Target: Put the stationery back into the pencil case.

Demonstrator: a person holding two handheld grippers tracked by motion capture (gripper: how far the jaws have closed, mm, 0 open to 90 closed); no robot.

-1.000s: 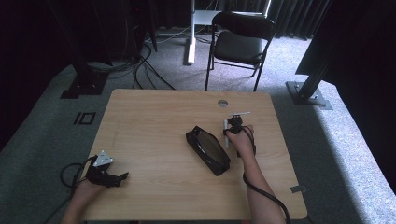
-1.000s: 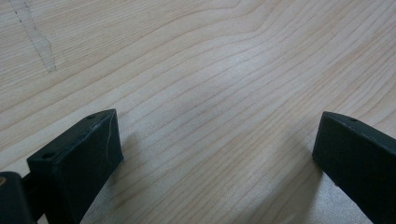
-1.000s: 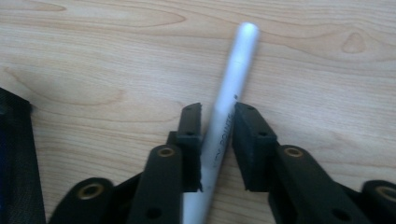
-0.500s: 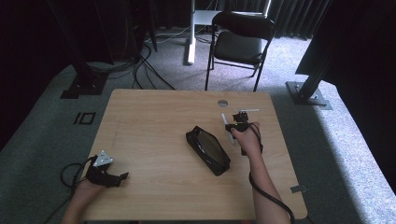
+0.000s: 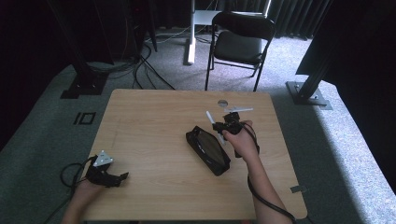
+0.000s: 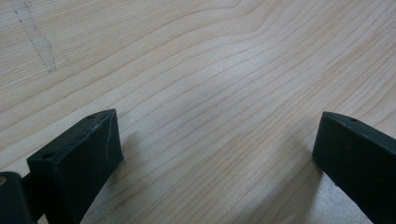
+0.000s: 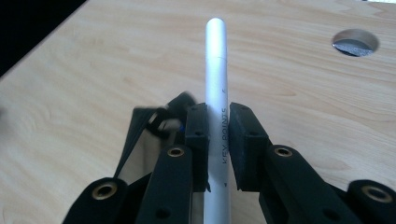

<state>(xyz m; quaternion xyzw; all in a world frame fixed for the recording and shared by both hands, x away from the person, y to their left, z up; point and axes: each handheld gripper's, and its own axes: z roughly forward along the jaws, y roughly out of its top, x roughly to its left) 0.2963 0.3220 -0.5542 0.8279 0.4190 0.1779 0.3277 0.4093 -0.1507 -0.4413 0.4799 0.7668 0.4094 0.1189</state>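
My right gripper is shut on a white pen that points away between its jaws and carries printed letters. It hangs above the right half of the wooden table, over the near end of a black pencil case that lies slanted at the table's middle. A second white pen lies on the table just behind that gripper. My left gripper rests at the table's front left corner, its jaws wide open over bare wood.
A round cable hole sits near the table's far edge. A black folding chair stands beyond the table. Cables trail from both grippers over the table's front edge.
My right gripper has risen from the table with the white pen and shifted a little left toward the case. The left gripper has stayed in place.
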